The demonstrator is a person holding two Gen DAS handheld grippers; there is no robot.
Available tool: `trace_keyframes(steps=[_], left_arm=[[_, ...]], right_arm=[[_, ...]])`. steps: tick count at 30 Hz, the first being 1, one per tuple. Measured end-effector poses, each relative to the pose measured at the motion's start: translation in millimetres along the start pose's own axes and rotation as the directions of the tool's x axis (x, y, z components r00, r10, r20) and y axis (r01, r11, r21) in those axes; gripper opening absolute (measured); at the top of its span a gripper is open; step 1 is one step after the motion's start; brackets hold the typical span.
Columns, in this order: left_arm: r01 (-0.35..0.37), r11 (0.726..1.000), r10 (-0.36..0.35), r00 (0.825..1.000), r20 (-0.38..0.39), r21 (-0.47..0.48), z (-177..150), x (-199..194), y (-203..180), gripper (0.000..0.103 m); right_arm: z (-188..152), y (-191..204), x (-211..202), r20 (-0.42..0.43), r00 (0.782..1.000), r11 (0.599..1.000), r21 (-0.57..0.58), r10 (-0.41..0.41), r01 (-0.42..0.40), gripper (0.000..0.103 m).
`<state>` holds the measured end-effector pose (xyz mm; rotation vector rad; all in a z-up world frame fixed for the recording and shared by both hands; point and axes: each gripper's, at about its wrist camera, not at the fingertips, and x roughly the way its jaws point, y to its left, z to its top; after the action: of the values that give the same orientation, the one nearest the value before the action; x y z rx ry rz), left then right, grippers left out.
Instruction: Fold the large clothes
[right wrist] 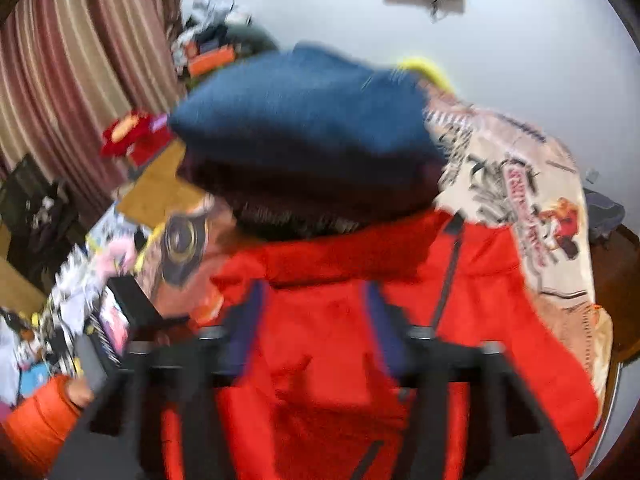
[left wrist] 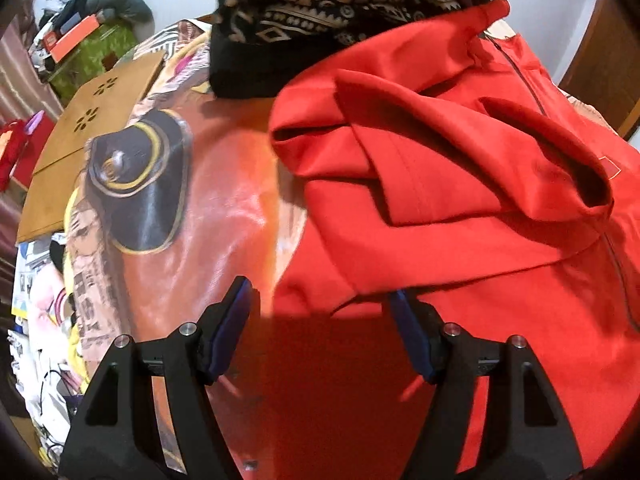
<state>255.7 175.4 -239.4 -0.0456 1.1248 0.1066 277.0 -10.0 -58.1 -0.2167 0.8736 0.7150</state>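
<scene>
Between folds: both your claws hang empty over the red jacket (left wrist: 460, 184), and the next grab has to be picked.

The jacket lies spread on the printed bedspread (left wrist: 208, 200), its hood crumpled over the body and a dark patterned garment (left wrist: 320, 12) piled just beyond it. Your left claw (left wrist: 320, 332) points steeply down with its jaws standing wide at the jacket's near-left edge, nothing between them. Your right claw (right wrist: 316, 328), blurred, stands apart above the red cloth and grips nothing. You likely need to take an edge or sleeve next and carry it across; flatten the hood first.
</scene>
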Motion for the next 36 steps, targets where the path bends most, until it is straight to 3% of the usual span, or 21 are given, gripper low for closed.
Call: trace_keyframes(steps=[7, 12, 15, 16, 17, 18, 23, 29, 31, 32, 33, 36], left_arm=[[0.014, 1.000, -0.014, 1.000, 0.011, -0.025, -3, -6, 16, 0.069], [0.052, 0.998, -0.053, 0.999, -0.014, -0.044, -10, 4, 22, 0.069], [0.048, 0.999, -0.048, 0.999, -0.011, -0.007, -14, 7, 15, 0.069], [0.047, 0.999, -0.047, 0.999, -0.010, 0.012, -14, 8, 12, 0.069], [0.046, 0.999, -0.046, 0.999, -0.011, 0.028, -15, 9, 8, 0.069], [0.045, 0.998, -0.044, 0.999, -0.011, 0.037, -15, 10, 5, 0.070], [0.035, 0.997, -0.036, 0.999, 0.011, 0.062, -11, 14, -11, 0.071], [0.008, 1.000, -0.008, 0.998, 0.070, 0.003, 10, 11, -16, 0.071], [0.004, 1.000, -0.005, 0.989, 0.146, 0.006, 14, 1, -18, 0.059], [0.003, 1.000, -0.006, 0.986, 0.164, 0.015, 16, -2, -20, 0.042], [0.005, 1.000, -0.008, 0.986, 0.167, 0.021, 18, -5, -22, 0.018], [-0.009, 1.000, 0.009, 0.982, 0.186, -0.001, 24, -15, -17, 0.004]], right_arm=[[-14, 41, 82, -0.182, 0.983, 0.993, -0.105, 0.030, -0.050, 0.060], [-11, 60, 136, -0.248, 0.968, 0.987, -0.160, -0.021, -0.020, 0.060], [-9, 59, 158, -0.272, 0.962, 0.989, -0.149, -0.035, -0.007, 0.059], [-9, 56, 164, -0.279, 0.960, 0.992, -0.129, -0.024, -0.013, 0.047], [-10, 54, 163, -0.275, 0.961, 0.993, -0.113, -0.010, -0.022, 0.019], [-10, 52, 162, -0.276, 0.961, 0.995, -0.093, 0.003, -0.030, 0.008], [-7, 39, 124, -0.180, 0.983, 0.999, -0.013, 0.037, -0.040, 0.004], [18, 27, 34, 0.038, 0.999, 1.000, 0.010, -0.013, 0.013, 0.004], [31, 19, 10, 0.108, 0.994, 0.999, 0.044, -0.024, 0.019, 0.004], [36, 12, -8, 0.150, 0.988, 0.998, 0.062, -0.037, 0.028, 0.004], [41, 6, -27, 0.194, 0.980, 0.996, 0.080, -0.054, 0.039, 0.004], [46, -14, -69, 0.295, 0.948, 0.988, 0.132, -0.118, 0.081, 0.004]])
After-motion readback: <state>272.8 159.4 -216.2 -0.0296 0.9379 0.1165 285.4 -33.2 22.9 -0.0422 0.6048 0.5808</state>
